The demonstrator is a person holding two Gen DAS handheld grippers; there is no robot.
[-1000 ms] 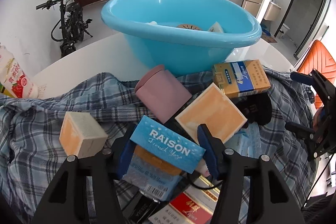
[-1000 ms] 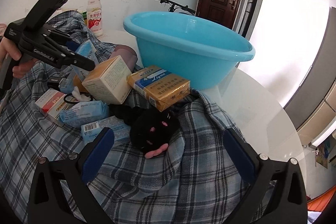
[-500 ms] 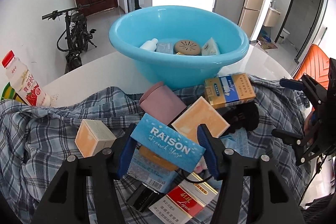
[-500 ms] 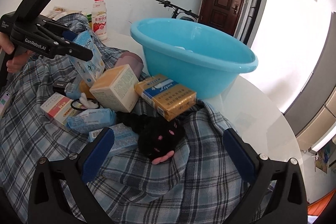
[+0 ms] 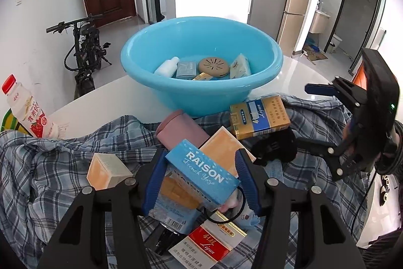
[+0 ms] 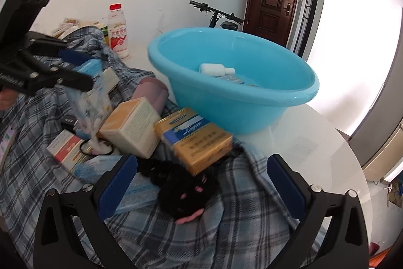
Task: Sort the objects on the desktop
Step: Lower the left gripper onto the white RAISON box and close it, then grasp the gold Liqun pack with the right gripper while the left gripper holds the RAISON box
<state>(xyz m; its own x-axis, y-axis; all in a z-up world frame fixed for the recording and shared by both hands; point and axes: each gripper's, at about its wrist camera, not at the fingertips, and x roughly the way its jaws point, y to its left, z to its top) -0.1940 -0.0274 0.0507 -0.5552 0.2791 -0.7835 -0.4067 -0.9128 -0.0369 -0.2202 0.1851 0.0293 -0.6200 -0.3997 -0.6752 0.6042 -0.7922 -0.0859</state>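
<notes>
Bright daylight, blown-out doorway, fisheye warp, slight motion blur

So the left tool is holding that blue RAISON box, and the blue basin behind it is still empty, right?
Not quite. The left tool does hold the blue RAISON box, but the blue basin is not empty. The left wrist view shows a small white bottle, a round tan disc and a few small packets lying in it.
</notes>
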